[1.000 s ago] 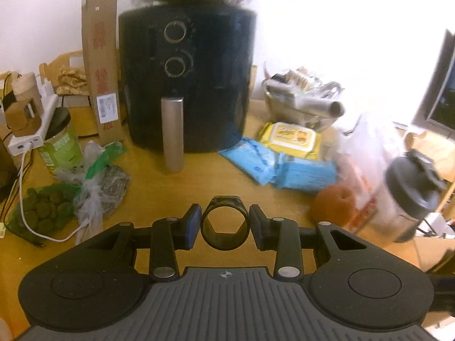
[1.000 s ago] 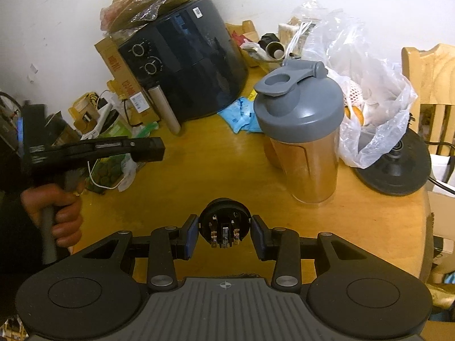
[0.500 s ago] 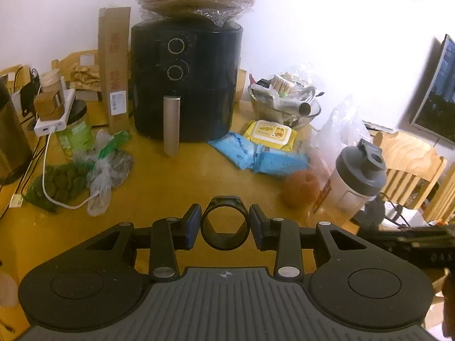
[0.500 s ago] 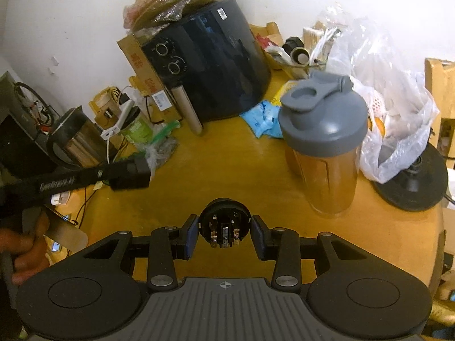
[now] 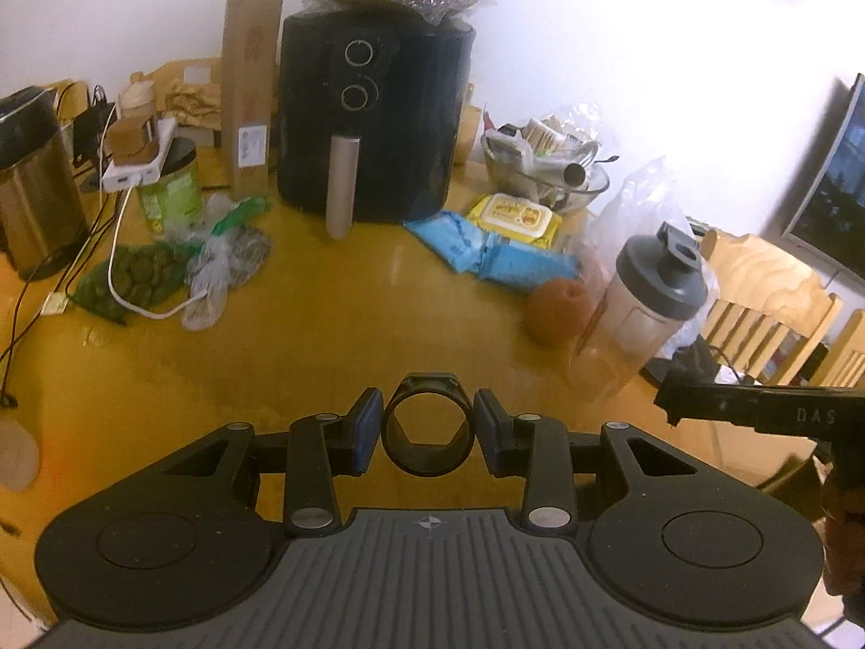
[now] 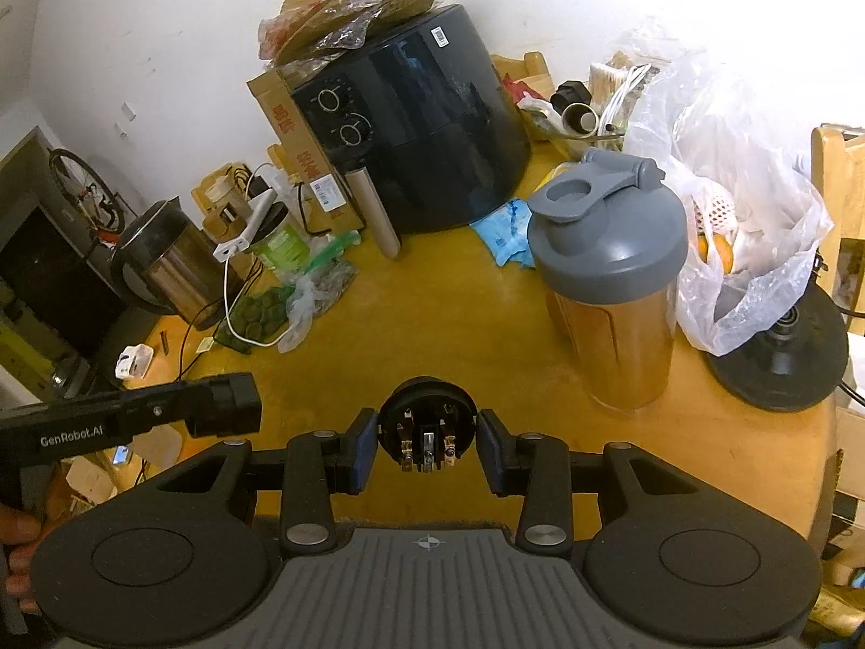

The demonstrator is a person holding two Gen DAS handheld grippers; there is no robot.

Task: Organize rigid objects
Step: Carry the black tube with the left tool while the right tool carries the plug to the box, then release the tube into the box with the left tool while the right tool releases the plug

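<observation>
Holding parts aloft, both well forward of the air fryer (image 5: 373, 108). Left gripper (image 5: 428, 427) clamps a black ring (image 5: 428, 432); right gripper (image 6: 427, 441) pinches a black connector plug (image 6: 427, 432), pins facing camera. They probably mate, though that is unclear. Best to align axes before pressing and keep both grips firm.

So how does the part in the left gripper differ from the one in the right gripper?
The black ring in the left gripper is hollow: the table shows through it, and its bore looks partly hexagonal. The black round plug in the right gripper is closed, with metal contact pins on the face toward the camera. Both are small, black, round parts held between blue-padded fingers above the yellow table.
</observation>
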